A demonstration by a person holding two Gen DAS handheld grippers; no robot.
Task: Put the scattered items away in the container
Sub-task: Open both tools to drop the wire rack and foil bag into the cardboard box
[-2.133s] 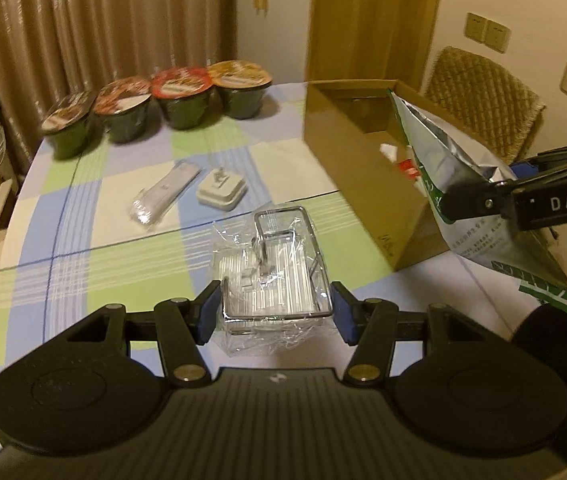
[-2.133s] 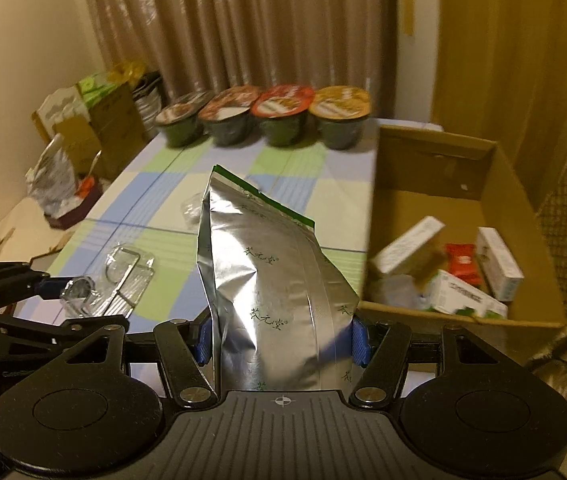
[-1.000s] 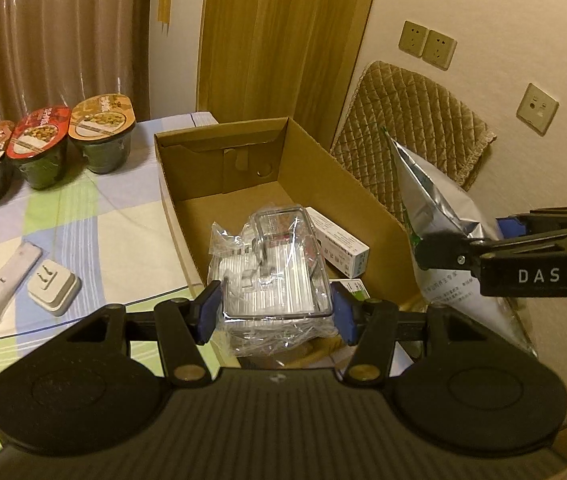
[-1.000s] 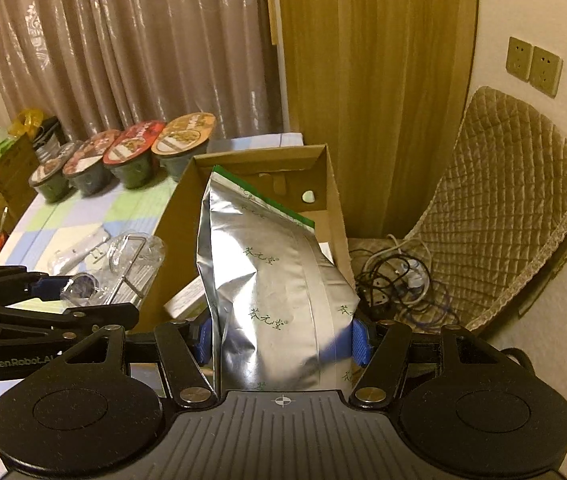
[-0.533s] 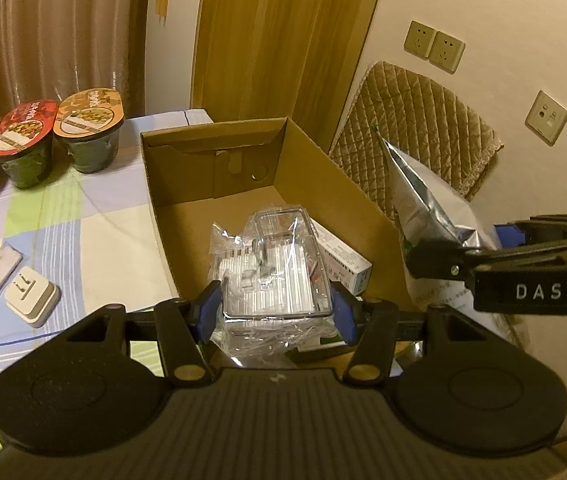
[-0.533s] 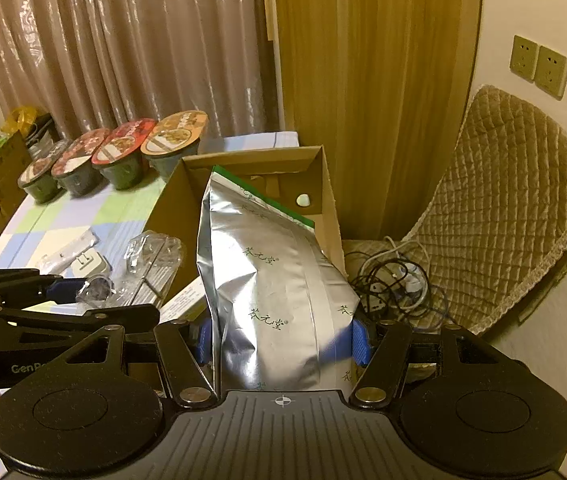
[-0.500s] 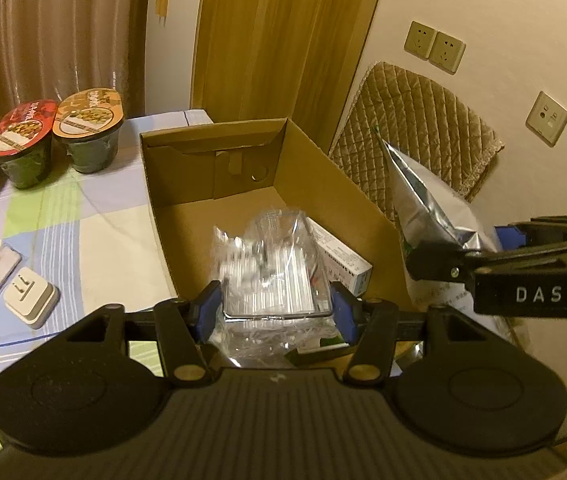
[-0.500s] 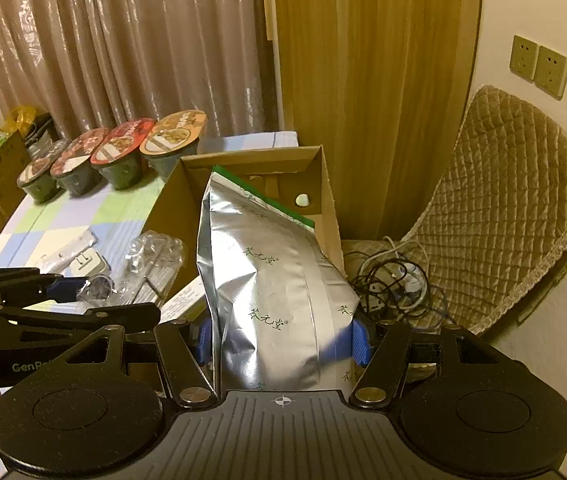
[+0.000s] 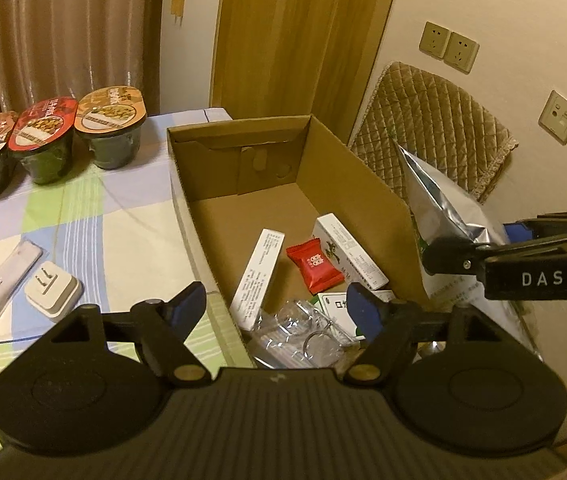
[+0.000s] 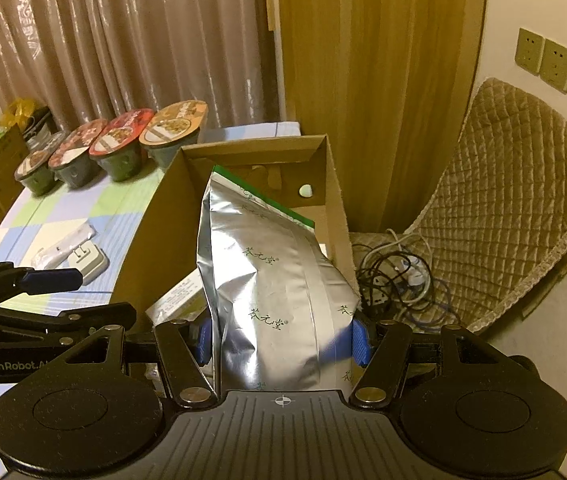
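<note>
Left gripper [image 9: 279, 300] spread, empty; right gripper [image 10: 281, 336] clamps pouch [image 10: 267, 280], apparently beyond box [image 9: 363, 168] wall; release risks floor.

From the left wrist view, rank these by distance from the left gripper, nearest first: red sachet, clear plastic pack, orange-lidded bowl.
From the left gripper:
1. Clear plastic pack, just below it at the box's near end.
2. Red sachet, mid-box, slightly right.
3. Orange-lidded bowl, far left on the table, outside the cardboard box.
</note>
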